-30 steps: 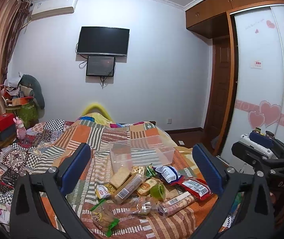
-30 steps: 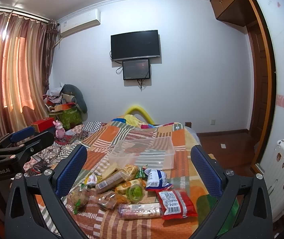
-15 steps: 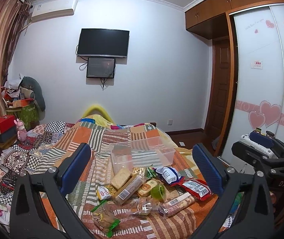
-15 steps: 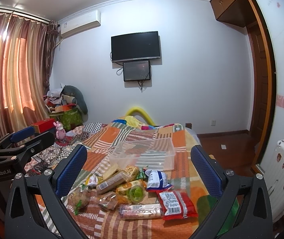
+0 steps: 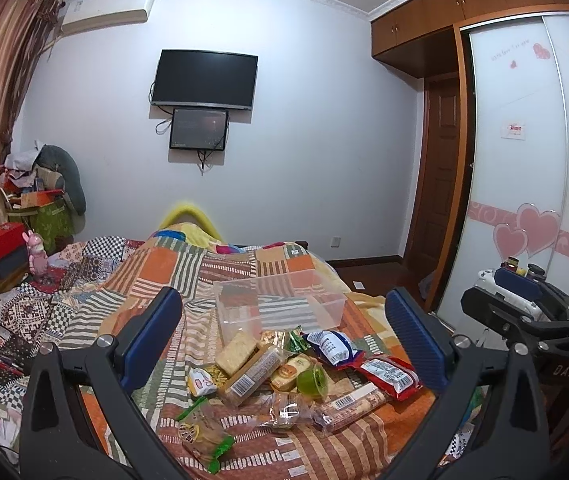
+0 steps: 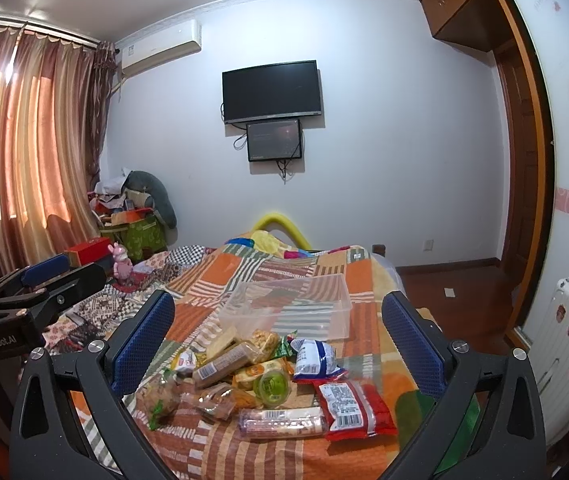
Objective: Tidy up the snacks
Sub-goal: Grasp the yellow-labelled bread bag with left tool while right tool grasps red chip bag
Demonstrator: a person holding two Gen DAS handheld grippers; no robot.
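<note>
Behind snack pile (image 5: 284, 376): clear bin (image 5: 280, 306), on patchwork bedspread (image 5: 144, 280).

Snack pile (image 5: 292, 376) sits dead ahead at twelve o'clock on the patchwork bedspread (image 5: 172, 276), packets touching and overlapping, no lane between them. Behind it, the clear plastic bin (image 5: 280, 304) stands with its top open, nothing above it. Striped cloth lies bare at six o'clock. At three o'clock the right gripper (image 5: 524, 312) blocks that flank; nine o'clock is open quilt.
</note>
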